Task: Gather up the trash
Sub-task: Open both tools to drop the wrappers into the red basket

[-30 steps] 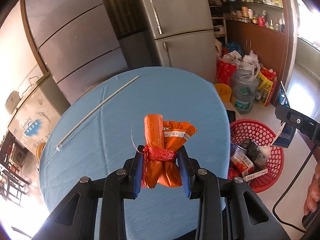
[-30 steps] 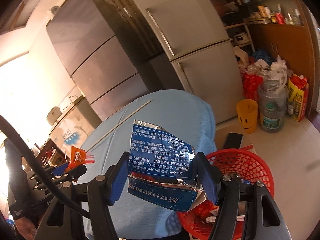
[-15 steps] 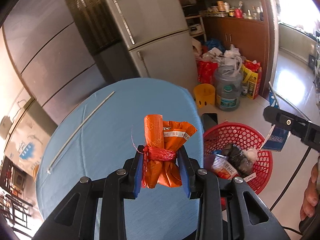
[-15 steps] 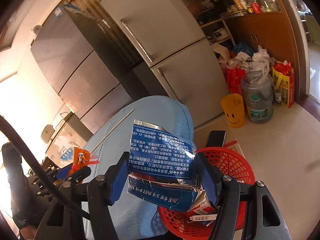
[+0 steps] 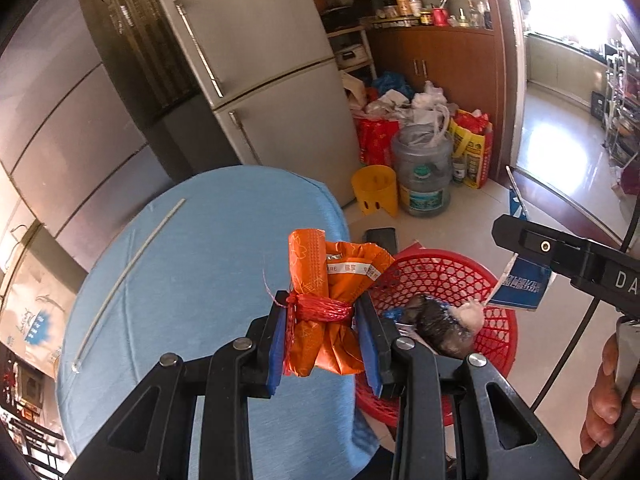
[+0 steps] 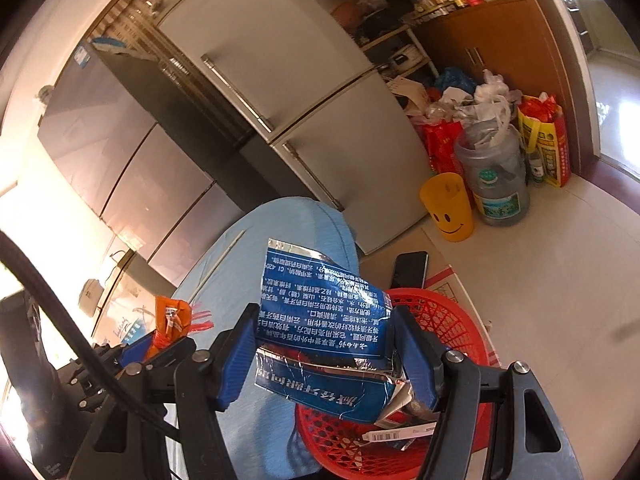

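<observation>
Legible "ERE" on the white strip of the orange packet [image 5: 325,304]. "DA" on the right gripper body [image 5: 576,264], right of that packet. Chinese print (upside down, unreadable) on the blue wrapper [image 6: 324,332].

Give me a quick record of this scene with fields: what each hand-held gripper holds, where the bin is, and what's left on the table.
left hand-held gripper: shut on orange wrapper bundle tied with red string
right hand-held gripper: shut on blue foil packet, above the basket
bin: red mesh basket on the floor beside the table, trash already inside
table: round, blue cloth; thin white stick lying on it
</observation>
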Demonstrator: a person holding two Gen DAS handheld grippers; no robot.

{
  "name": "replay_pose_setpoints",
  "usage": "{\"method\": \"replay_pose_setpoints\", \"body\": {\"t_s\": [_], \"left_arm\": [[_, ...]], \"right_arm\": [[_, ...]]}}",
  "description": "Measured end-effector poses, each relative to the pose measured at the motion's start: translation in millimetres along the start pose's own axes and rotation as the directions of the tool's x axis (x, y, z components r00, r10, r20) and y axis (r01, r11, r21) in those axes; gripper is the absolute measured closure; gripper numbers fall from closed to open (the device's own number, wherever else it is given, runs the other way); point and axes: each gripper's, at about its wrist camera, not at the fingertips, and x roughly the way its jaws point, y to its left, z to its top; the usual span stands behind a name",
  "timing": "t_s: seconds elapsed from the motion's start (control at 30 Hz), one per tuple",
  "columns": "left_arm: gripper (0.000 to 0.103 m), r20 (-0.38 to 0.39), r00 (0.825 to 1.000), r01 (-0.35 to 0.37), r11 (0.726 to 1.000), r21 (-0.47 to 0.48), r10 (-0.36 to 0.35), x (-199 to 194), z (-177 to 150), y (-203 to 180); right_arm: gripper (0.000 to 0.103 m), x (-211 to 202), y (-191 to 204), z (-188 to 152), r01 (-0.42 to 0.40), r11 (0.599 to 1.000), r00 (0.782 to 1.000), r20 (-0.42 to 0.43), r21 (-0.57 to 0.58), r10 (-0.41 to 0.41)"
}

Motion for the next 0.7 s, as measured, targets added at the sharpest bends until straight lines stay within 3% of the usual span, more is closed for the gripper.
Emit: {"method": "replay_pose_setpoints", "body": {"t_s": [0.3, 0.47, 0.7], "left_arm": [[0.068, -0.04, 0.987, 0.156, 0.988, -0.014, -0.156, 17, 2, -7], [0.045, -0.029, 0.982, 0.187, 0.982, -0.016, -0.187, 15, -2, -10], [0.037, -0.016, 0.986, 0.168, 0.985, -0.024, -0.169, 12, -5, -1]], "right_arm": [[0.033, 7, -17, 2, 0.006, 0.998, 1.0, -0.014, 0.056, -0.006], [0.032, 13, -24, 1, 0.014, 0.996, 0.999, -0.035, 0.085, -0.011], [0.027, 24, -35, -3, 0.03, 0.989, 0.995, -0.099, 0.143, -0.016]]}}
